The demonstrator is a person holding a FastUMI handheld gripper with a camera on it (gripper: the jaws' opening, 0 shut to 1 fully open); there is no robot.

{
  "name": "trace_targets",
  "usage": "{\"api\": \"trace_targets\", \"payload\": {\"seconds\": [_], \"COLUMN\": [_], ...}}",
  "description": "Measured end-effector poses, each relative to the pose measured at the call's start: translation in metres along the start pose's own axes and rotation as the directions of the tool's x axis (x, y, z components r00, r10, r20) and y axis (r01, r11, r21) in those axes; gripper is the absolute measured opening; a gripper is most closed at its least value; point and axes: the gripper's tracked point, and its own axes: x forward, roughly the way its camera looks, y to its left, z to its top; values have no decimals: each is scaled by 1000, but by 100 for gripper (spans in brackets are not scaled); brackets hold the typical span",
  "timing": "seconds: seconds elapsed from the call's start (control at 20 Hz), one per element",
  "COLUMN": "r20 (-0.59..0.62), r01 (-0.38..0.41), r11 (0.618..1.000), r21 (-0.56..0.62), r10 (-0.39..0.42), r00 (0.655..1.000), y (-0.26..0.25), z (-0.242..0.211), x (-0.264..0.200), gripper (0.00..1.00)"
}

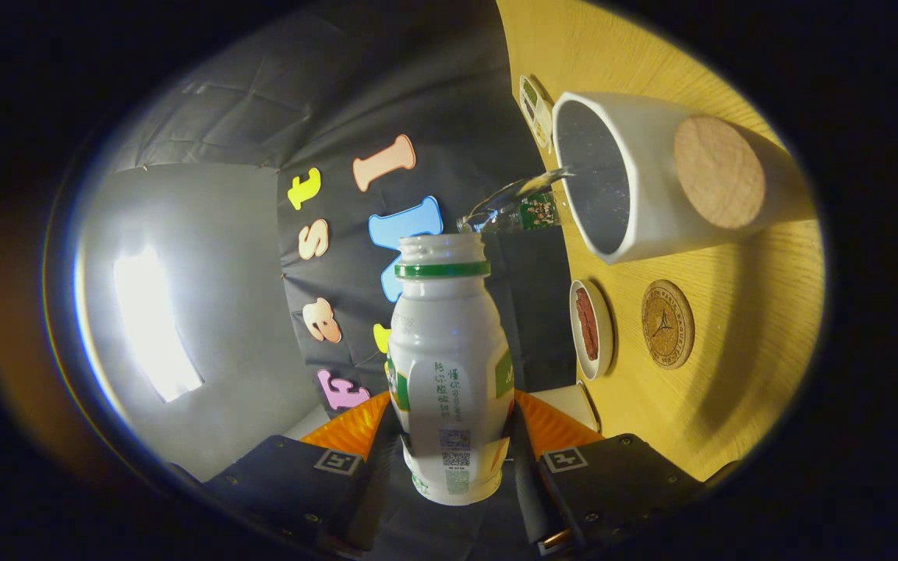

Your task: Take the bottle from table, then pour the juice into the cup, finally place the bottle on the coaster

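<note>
Between the fingers, pinched at its lower body: bottle (449, 366), white plastic, ribbed neck uncapped, base cut off by gripper (453, 460). Beyond, white cup (652, 187) on wood table (730, 374); round cork coaster (667, 323) near; contents unclear

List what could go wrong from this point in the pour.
1. The bottle, gripped low on its body by the gripper, has its open mouth short of the white cup; juice may spill onto the table.
2. A clear bottle lies against the cup's rim and could be knocked.
3. The cork coaster sits beside a small dish, so placement may bump it.
</note>
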Motion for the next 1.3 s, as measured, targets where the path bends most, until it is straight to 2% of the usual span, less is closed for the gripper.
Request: {"api": "trace_targets", "payload": {"seconds": [1.3], "r20": [0], "r01": [4], "r11": [999], "r21": [45], "r10": [-4], "r00": [1000], "y": [1], "z": [0], "x": [-2], "gripper": [70]}}
